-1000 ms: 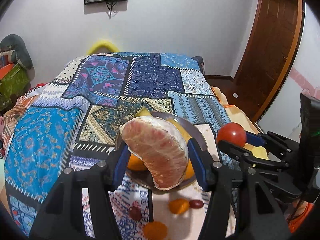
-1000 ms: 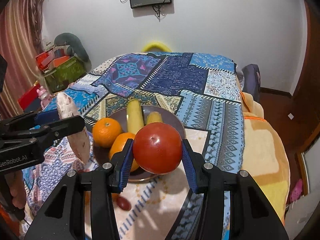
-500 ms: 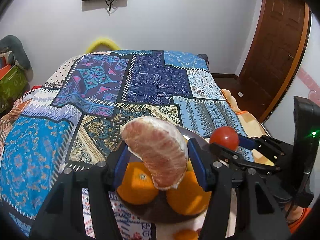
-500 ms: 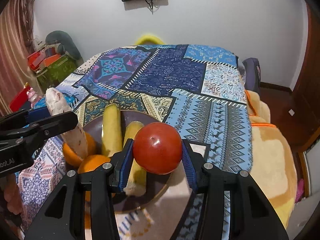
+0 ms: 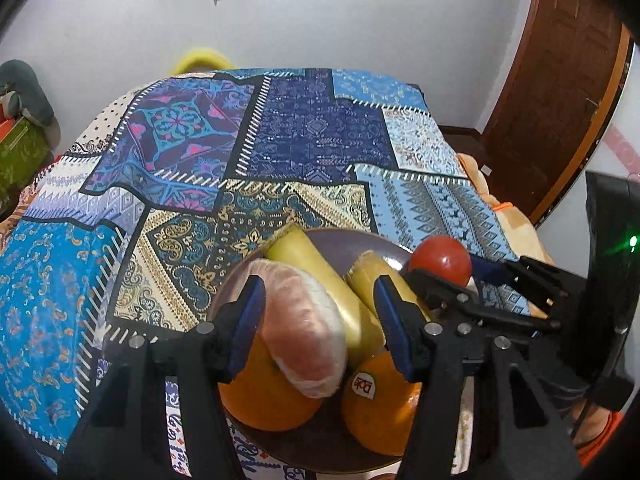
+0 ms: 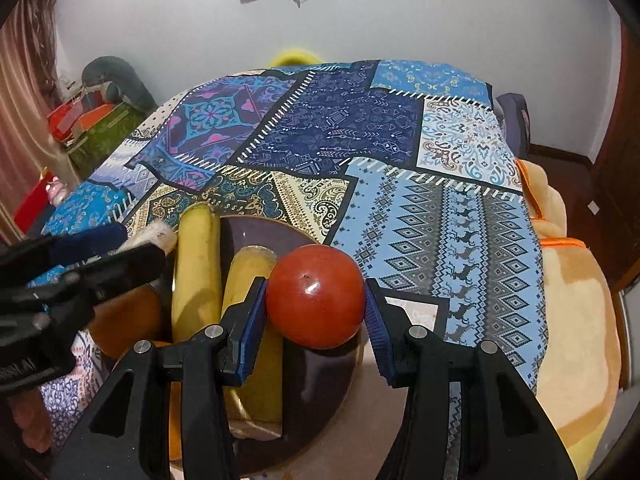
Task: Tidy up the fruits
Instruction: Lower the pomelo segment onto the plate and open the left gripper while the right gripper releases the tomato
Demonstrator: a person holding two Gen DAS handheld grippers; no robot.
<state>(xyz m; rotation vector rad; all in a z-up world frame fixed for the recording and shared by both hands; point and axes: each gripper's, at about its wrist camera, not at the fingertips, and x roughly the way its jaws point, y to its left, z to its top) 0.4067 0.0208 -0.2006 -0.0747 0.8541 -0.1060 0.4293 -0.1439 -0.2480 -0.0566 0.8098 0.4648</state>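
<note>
A dark round plate point(image 5: 340, 240) on the patchwork cloth holds two bananas point(image 5: 320, 280) and two oranges point(image 5: 384, 408). My left gripper point(image 5: 320, 320) hangs low over the plate with a peeled pomelo segment point(image 5: 304, 340) between its jaws. The segment touches the left pad and rests on an orange point(image 5: 260, 396); a gap shows at the right pad. My right gripper point(image 6: 316, 316) is shut on a red tomato point(image 6: 316, 296) over the plate's right part point(image 6: 320, 392). The tomato also shows in the left wrist view point(image 5: 440, 260).
The patchwork bedspread point(image 5: 312, 136) covers the bed beyond the plate. A wooden door point(image 5: 560, 80) stands at the right. Boxes and a grey cushion point(image 6: 112, 80) lie at the left by the wall. An orange blanket point(image 6: 572, 320) hangs off the bed's right side.
Both grippers moved forward and down over the plate. The pomelo segment has come down onto the oranges and the left jaws have widened. The tomato stays gripped.
</note>
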